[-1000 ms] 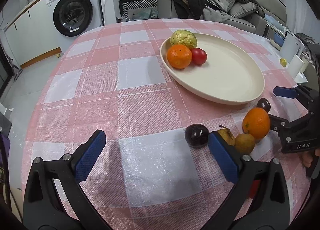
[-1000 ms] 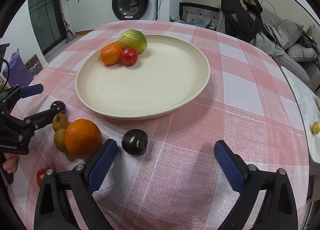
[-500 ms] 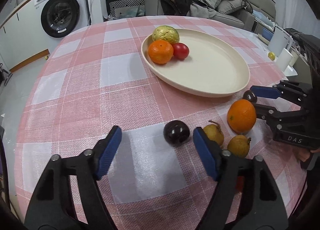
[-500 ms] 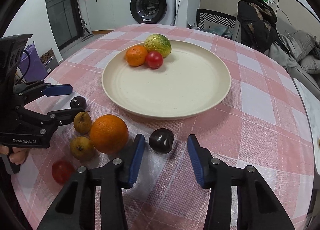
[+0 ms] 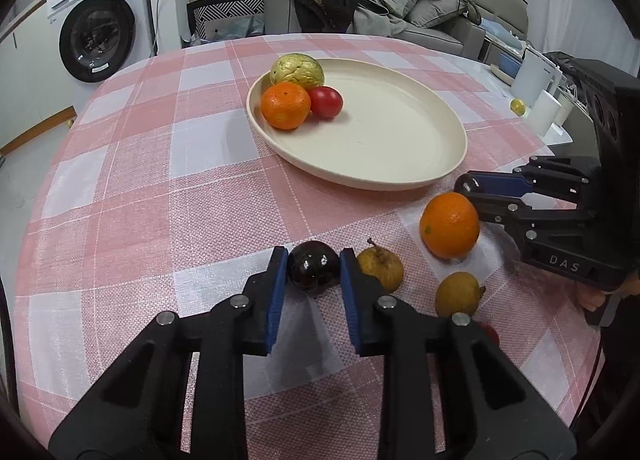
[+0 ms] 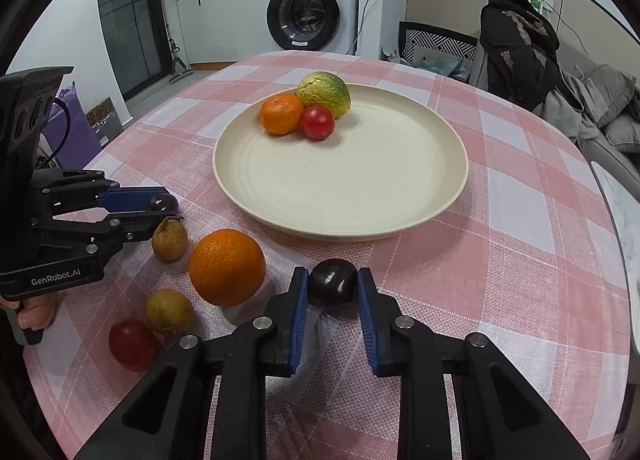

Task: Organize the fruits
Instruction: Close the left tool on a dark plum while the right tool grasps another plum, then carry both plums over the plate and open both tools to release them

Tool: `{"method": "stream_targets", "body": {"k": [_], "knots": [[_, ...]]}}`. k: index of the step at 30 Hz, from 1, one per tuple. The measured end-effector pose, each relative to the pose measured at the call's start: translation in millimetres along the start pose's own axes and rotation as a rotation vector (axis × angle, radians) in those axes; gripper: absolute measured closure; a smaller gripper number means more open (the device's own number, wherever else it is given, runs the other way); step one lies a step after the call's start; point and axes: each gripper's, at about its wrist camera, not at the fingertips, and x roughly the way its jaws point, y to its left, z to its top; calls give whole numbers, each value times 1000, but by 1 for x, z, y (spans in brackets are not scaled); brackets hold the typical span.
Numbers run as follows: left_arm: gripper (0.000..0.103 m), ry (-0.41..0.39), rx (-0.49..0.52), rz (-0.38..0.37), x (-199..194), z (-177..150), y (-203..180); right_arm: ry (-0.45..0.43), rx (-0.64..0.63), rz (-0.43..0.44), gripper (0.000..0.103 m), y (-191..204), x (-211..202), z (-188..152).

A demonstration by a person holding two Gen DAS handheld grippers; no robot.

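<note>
Dark plums (image 5: 314, 272) (image 5: 466, 183), two — left claw (image 5: 313, 260), right claw (image 6: 333, 278).

Two dark plums (image 5: 313, 271) (image 6: 332, 282) pinched on cloth, three fruits (image 6: 304, 109) on plate (image 6: 360, 195)

The left claw (image 5: 313, 266) is squeezing a dark plum (image 5: 314, 271) on the bench (image 5: 160, 199). The right claw (image 5: 474, 195) is pinching another dark plum (image 5: 464, 183) beside an orange (image 5: 449, 226).

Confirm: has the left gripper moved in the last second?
Yes. The left gripper advanced toward the plate and closed from wide open onto the dark plum, beside the pear.
</note>
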Motion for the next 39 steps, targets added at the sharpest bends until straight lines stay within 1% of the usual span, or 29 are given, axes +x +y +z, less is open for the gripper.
{"method": "stream_targets", "body": {"k": [5,9,15,23,29,32,39], "knots": [[80,-14,-5,-12,-4,-1,1,-9,-4,1,78,0,-5,0],[80,-48,0,-12,-12,-1,0,-24,-13,4,78,1,-13,1],[80,-123,9,-20,-29,3,-4,-64,-27,-14,78,3,-24,3],[80,-181,6,-3,-39,16,-11,-142,17,-15,78,-2,-33,9],[80,-199,8,-5,-31,32,-16,-200,100,-2,78,-12,-31,22],[80,-203,0,8,-24,39,-15,-222,128,4,78,-15,-27,30],[80,-194,-40,16,-7,53,-6,-197,161,18,78,-19,-10,42]]}}
